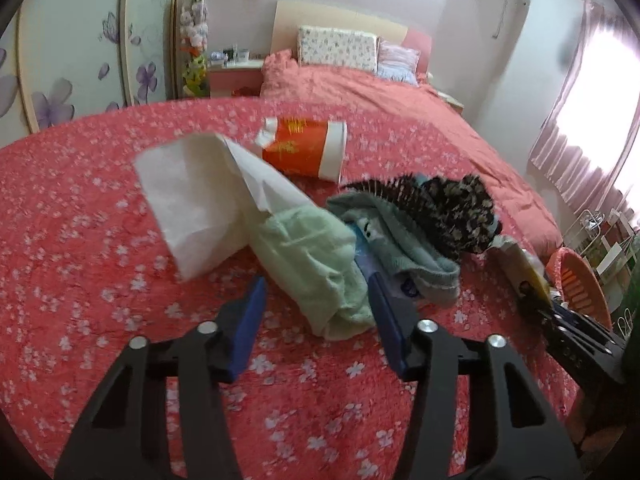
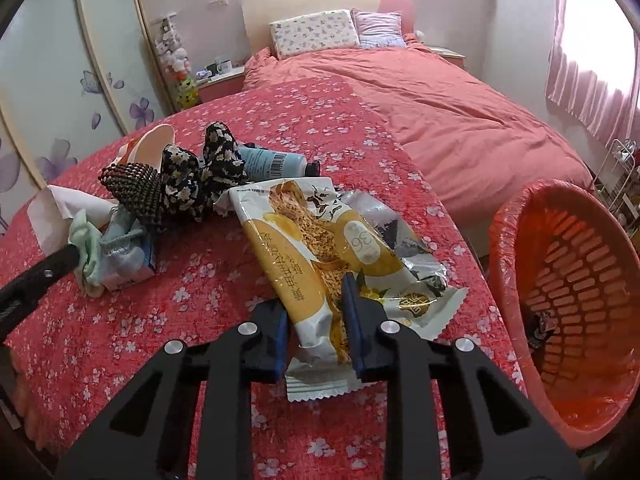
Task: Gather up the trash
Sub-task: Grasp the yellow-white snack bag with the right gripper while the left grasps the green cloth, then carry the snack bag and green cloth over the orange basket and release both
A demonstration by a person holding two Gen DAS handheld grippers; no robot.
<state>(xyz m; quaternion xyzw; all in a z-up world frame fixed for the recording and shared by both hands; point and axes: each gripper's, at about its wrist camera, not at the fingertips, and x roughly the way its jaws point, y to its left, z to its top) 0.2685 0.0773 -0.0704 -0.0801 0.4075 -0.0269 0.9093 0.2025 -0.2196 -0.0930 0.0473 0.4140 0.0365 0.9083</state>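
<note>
My right gripper (image 2: 314, 300) is shut on a yellow and white snack wrapper (image 2: 320, 232) that lies on the red flowered bedspread (image 2: 200, 320). My left gripper (image 1: 314, 284) is open around a pale green cloth (image 1: 308, 256): the right pad touches it and the left pad stands apart. Behind the cloth lie a sheet of white paper (image 1: 196, 208) and a tipped orange paper cup (image 1: 304, 146). The orange basket (image 2: 568, 280), lined with thin plastic, stands off the bed's right edge, with a small dark scrap inside.
Beside the green cloth lie a teal sock (image 1: 404, 248), a dark beaded piece (image 2: 132, 184), a black floral cloth (image 2: 200, 176), a blue tube (image 2: 272, 162) and a small carton (image 2: 132, 268). Pillows (image 2: 316, 32) lie at the far end. A wire rack (image 2: 616, 176) stands by the curtain.
</note>
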